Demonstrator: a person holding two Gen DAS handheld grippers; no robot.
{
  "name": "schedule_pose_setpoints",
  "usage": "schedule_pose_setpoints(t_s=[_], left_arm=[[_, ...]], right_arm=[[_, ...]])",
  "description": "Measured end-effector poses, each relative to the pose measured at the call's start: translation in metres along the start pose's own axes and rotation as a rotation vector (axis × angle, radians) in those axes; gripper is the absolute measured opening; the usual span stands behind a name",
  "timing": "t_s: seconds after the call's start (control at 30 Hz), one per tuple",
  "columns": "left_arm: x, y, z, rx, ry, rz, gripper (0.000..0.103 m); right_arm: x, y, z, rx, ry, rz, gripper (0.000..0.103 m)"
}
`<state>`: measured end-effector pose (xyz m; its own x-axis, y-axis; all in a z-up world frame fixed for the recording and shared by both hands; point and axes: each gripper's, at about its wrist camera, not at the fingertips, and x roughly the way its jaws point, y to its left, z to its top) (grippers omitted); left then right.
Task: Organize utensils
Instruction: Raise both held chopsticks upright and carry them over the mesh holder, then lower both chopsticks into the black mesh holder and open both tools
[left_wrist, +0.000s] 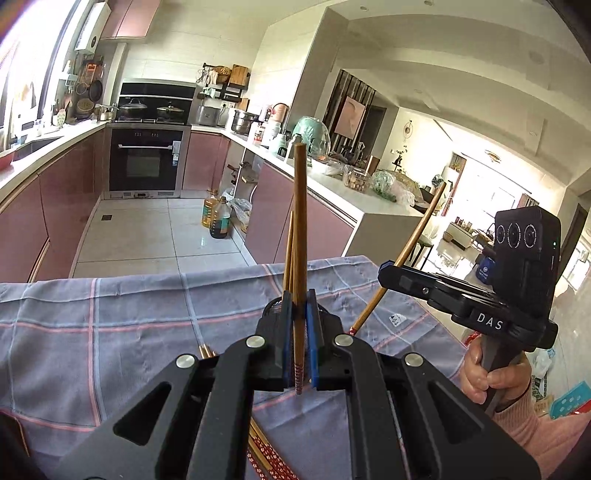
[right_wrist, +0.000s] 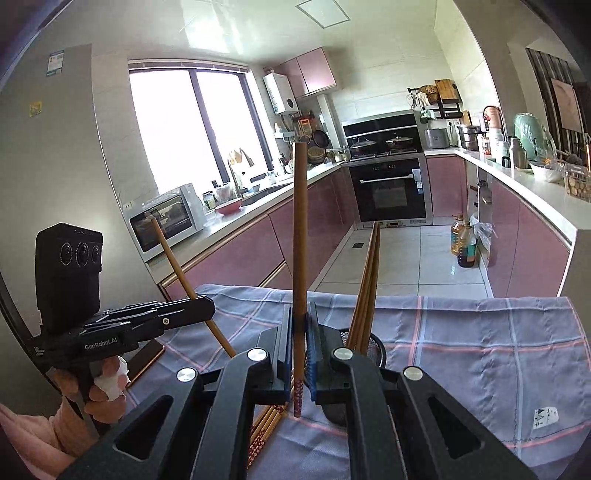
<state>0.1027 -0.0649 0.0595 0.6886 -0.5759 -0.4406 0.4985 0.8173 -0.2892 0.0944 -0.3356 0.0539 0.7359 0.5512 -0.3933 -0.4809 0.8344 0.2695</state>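
Clenched on one brown chopstick (left_wrist: 300, 236), the left gripper (left_wrist: 300, 332) holds it nearly upright between its blue pads, above the checked cloth (left_wrist: 110, 314). Behind it, two chopsticks (left_wrist: 288, 254) seemingly stand in a dark mesh holder (left_wrist: 271, 308). "DAS" marks the right gripper (left_wrist: 397, 266).

From the right wrist, that gripper grasps one chopstick (right_wrist: 300, 229); loose chopsticks (right_wrist: 264, 430) lie below. "GenRobot.AI" marks the left gripper.

- Left gripper (left_wrist: 300, 332): jaws closed on a chopstick (left_wrist: 300, 236), pointed slightly downward
- Right gripper (right_wrist: 300, 343): jaws closed on a chopstick (right_wrist: 299, 229)
- Both handles are gripped by the person's hands
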Motion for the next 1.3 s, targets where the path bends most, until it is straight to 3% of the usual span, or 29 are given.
schedule_pose_setpoints(t_s=[0.47, 1.1, 1.3], left_arm=[[0.022, -0.022, 0.035, 0.038, -0.071, 0.024, 0.007], [0.035, -0.020, 0.049, 0.002, -0.104, 0.035, 0.007], [0.048, -0.021, 0.044, 0.034, -0.040, 0.056, 0.007]], right_arm=[[0.009, -0.007, 0.027, -0.024, -0.053, -0.041, 0.006], [0.043, -0.021, 0.015, 0.014, 0.021, -0.072, 0.006], [0.052, -0.020, 0.008, 0.013, 0.060, -0.068, 0.006]])
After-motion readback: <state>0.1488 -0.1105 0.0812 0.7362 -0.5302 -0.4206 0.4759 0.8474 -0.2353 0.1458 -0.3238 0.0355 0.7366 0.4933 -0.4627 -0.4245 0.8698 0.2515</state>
